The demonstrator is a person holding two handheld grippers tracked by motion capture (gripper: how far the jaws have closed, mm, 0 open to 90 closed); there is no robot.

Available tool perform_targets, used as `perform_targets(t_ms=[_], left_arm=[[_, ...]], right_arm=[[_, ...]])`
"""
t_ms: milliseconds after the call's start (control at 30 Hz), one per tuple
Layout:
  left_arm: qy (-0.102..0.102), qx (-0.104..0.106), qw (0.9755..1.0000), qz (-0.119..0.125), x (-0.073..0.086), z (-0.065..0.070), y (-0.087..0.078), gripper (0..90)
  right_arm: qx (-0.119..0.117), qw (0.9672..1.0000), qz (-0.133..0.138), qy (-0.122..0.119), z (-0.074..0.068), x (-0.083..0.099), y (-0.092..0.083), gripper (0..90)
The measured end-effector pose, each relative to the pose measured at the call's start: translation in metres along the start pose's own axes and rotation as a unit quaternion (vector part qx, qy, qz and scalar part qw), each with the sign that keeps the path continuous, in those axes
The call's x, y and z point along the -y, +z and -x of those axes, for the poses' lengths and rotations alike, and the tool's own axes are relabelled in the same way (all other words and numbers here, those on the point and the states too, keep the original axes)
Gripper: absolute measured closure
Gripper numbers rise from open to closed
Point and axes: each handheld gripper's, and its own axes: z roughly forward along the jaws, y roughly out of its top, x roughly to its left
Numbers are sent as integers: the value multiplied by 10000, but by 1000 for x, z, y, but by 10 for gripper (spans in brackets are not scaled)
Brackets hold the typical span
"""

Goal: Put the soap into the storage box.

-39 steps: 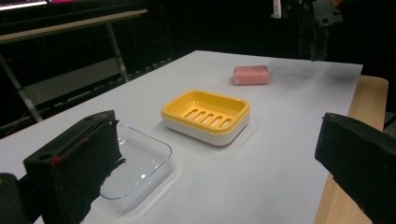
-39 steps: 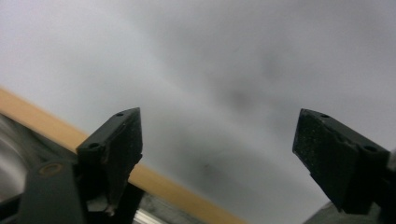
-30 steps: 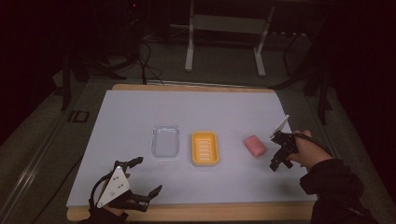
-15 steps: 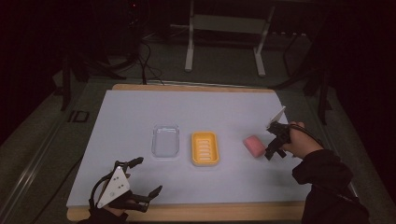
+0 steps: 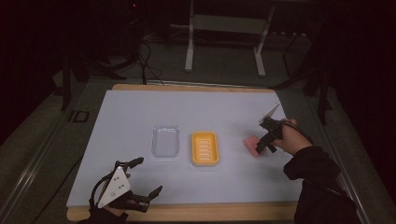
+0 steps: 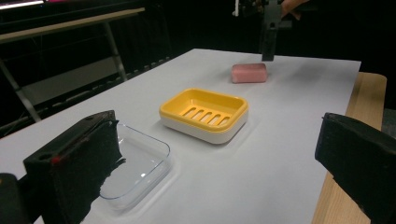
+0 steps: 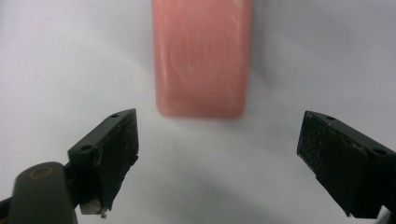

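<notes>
On the pale surface (image 5: 140, 116) a pink bar of soap (image 5: 252, 143) lies flat toward the right side, just right of a yellow soap dish (image 5: 204, 148) with a slotted floor, which in turn sits just right of a clear plastic lid (image 5: 166, 140); the three stand in a row across the middle, each a little apart from the next. The right tongs (image 5: 264, 146) point down at the soap's right end, held by a hand in a dark sleeve; their jaws have just been opening and stand wide apart, and in the right gripper view (image 7: 217, 154) the soap (image 7: 201, 56) lies just beyond the pads (image 7: 119, 144), not between them and untouched. The left tongs (image 5: 140, 184) rest at the near left edge of the surface, well apart from everything, jaws spread wide with nothing between them; their own view (image 6: 219, 158) looks across the lid (image 6: 135, 163) and dish (image 6: 204, 112) to the soap (image 6: 249, 73).
</notes>
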Motion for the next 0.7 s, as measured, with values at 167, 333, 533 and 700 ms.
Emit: perform_targets(t_ms=[167,333,533,700], left_arm=[[5,-2,10000,2,0,0,0,6],[12,2,10000,0,0,0,0,6],[55,13,10000,-50,0,1,0,6],[75,24,10000,-57,0,2,1,6]], right_arm=[[144,9992,275,-263,-4,-6,5,128],[257,9980,452,-367,-5,-16,13,139],[-54,9987,355,-350,-4,-20,28,147],[-105,9991,327,-244,-4,-23,37,170]])
